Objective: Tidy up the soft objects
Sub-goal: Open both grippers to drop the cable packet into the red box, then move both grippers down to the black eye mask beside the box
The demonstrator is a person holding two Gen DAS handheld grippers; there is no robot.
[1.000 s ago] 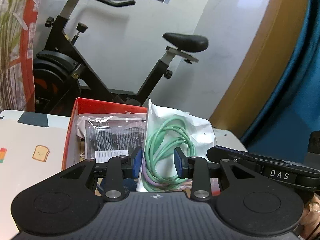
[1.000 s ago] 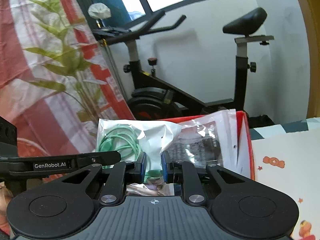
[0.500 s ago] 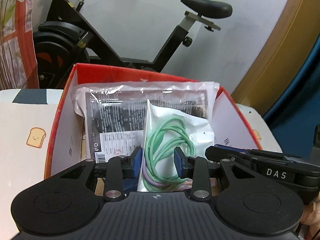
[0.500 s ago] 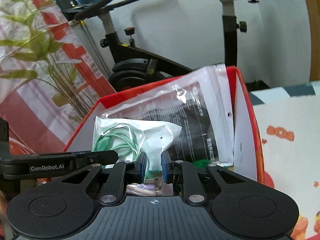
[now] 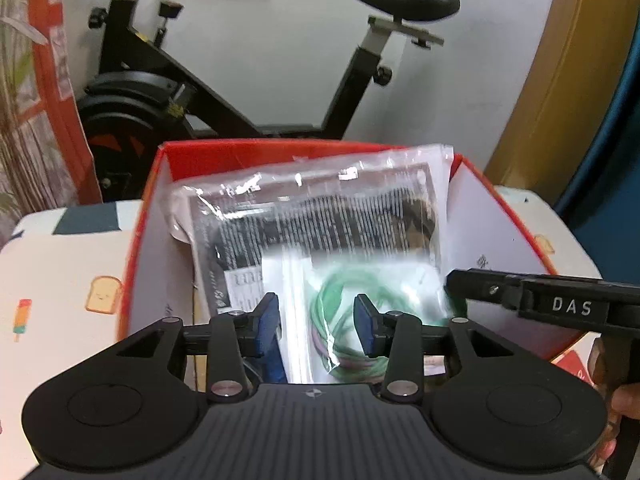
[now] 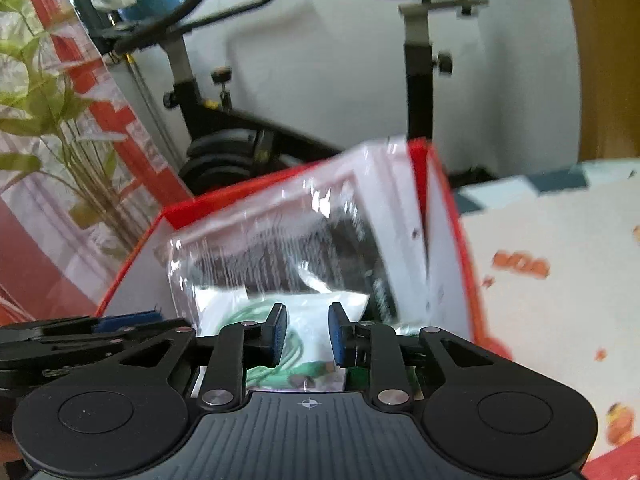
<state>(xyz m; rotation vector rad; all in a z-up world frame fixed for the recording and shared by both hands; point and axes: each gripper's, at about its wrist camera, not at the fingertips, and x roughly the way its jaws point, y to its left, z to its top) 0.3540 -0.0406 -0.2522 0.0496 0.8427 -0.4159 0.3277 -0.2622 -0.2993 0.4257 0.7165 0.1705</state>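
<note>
the left gripper [image 5: 316, 322] is opening, its blue pads [image 5: 267, 326] spread clear of the clear bag of green cable [image 5: 360, 312] that sits between them; no pad presses on it. the right gripper [image 6: 307, 330] is opening too, the same bag of green cable [image 6: 280, 344] lying between and below its parted pads [image 6: 278, 332] without being pinched. taking the red box [image 5: 138, 216] as landmark: the cable bag stands at the near end inside it, and a larger clear bag with black printed contents [image 5: 320, 216] leans against the box's far wall, behind the cable bag. the right gripper's arm, marked das, reaches in over the box's right wall in the left wrist view. the box rests on a white cloth with cartoon prints [image 5: 60, 280]. beyond the box's far wall stands a black exercise bike [image 5: 180, 92], and off the box's left side a leafy plant [image 6: 44, 112].
</note>
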